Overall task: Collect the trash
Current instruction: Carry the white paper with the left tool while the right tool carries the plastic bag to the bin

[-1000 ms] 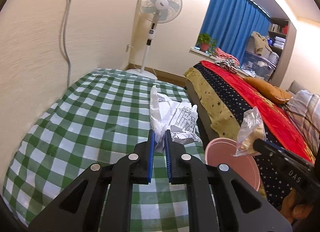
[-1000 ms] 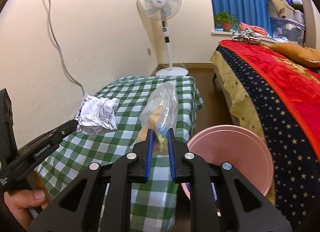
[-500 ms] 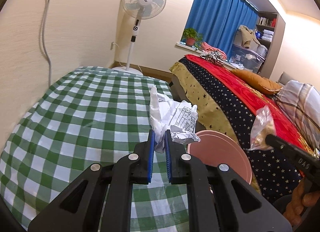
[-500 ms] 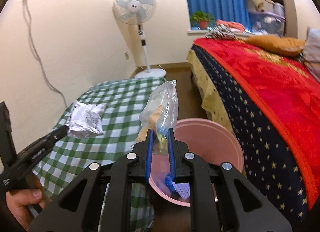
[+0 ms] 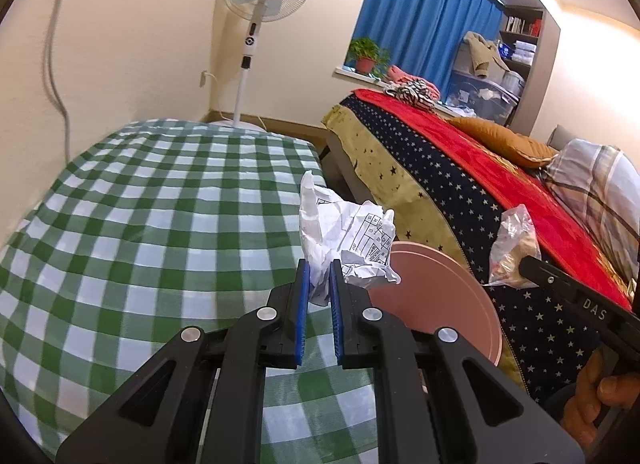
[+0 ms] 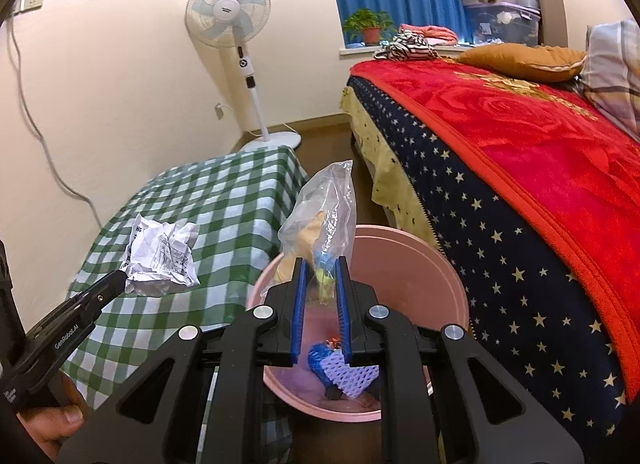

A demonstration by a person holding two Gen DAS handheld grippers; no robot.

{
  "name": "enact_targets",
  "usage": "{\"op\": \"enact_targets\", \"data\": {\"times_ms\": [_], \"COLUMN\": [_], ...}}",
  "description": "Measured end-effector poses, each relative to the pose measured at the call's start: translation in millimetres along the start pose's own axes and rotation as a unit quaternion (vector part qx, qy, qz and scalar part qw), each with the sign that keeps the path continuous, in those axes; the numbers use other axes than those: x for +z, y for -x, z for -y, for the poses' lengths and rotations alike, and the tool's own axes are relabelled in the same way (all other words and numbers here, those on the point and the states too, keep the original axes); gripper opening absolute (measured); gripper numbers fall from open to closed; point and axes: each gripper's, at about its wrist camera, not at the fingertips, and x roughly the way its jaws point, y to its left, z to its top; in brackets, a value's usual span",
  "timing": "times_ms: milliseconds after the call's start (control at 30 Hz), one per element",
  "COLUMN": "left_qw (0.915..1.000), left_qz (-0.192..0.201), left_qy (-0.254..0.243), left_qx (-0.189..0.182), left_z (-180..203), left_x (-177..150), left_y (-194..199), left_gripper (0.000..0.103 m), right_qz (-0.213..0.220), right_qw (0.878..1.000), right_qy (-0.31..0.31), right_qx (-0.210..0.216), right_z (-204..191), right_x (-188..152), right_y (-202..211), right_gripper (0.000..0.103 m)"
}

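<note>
The crumpled paper (image 5: 352, 240), white with printed boxes and lines, is pinched at its lower edge between the blue pads of the left gripper (image 5: 319, 284); the jaws stand nearly closed on it, and the wad sticks up and out to the right past the fingertips. In the left wrist view it hangs over the near edge of the green-checked tablecloth (image 5: 160, 215), just beside the rim of the pink bin (image 5: 452, 296). In the right wrist view the same paper (image 6: 162, 260) sits at the tip of the left gripper (image 6: 116, 284), above the cloth (image 6: 224, 199) and left of the bin.

The clear plastic bag (image 6: 324, 215) — something tan, blue and yellow inside — is clamped by its lower part in the right gripper (image 6: 321, 272), whose jaws are drawn in close on it. The bag rises upright above the fingertips, directly over the open mouth of the pink bin (image 6: 440, 264). Down in the bin lies a blue and pale purple foam net (image 6: 344, 372).

The bin stands on the floor between the covered table and the bed (image 6: 520, 167) with its red blanket and star-patterned cover. A hand (image 6: 52, 428) grips the left tool's handle — another hand (image 5: 596, 396) holds the right one. A standing fan (image 6: 230, 19) is against the far wall, blue curtains (image 5: 424, 23) beyond the bed.
</note>
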Motion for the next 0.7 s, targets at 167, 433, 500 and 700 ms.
{"op": "enact_targets", "data": {"times_ms": [167,433,500,700], "left_qw": [0.9999,0.9990,0.9986,0.9978], "left_qz": [-0.008,-0.029,-0.037,-0.045], "left_qy": [-0.008,-0.016,-0.014,-0.014], "left_qx": [-0.010,-0.031,-0.037,-0.047], "left_z": [11.7,30.4,34.5,43.3], "left_x": [-3.8,-10.3,-14.1,-17.7], "left_y": [-15.5,-42.4,-49.8,-61.7], "left_gripper": [0.010,0.010,0.010,0.010], "right_qz": [-0.011,-0.022,-0.022,-0.023], "right_qw": [1.000,0.999,0.999,0.998], "right_qy": [-0.005,-0.012,-0.014,-0.016], "right_qx": [-0.017,-0.037,-0.041,-0.047], "right_z": [6.4,15.7,16.8,20.5], "right_x": [0.6,0.2,0.1,0.6], "right_y": [-12.6,-23.8,-24.3,-26.6], "right_gripper": [0.015,0.015,0.015,0.015]}}
